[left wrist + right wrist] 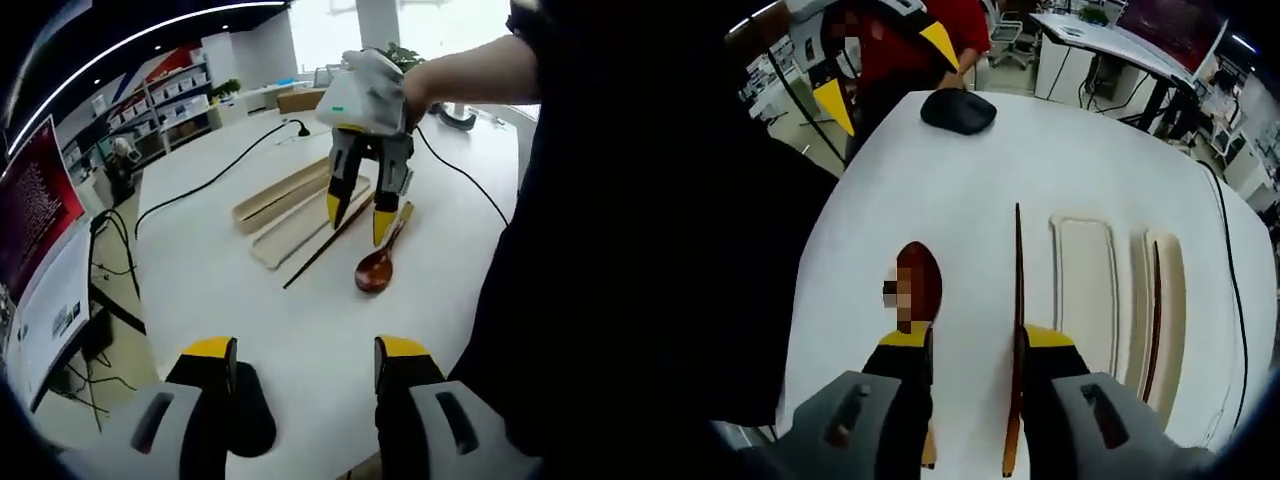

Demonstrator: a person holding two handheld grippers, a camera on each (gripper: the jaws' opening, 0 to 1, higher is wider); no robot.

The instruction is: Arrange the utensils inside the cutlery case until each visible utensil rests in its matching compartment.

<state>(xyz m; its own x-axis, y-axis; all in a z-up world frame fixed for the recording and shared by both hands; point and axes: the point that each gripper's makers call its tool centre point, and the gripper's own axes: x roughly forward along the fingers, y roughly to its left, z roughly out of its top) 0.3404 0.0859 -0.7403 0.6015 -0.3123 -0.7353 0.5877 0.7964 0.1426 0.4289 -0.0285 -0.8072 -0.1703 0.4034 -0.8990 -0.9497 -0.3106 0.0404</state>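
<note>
Right gripper (975,345) open over tabletop, thin dark wooden chopstick (1018,290) by its right jaw, glossy brown wooden spoon (917,280) by left. Chopstick light, stiff, prob slippery; pinch mid-shaft. Left gripper (305,360) open.

Bright, even ceiling light; windows beyond the white table (300,330) blow out, and fisheye edges bend sharply.

Grey tool (307,372) bodies carry black jaws with yellow tips.
</note>
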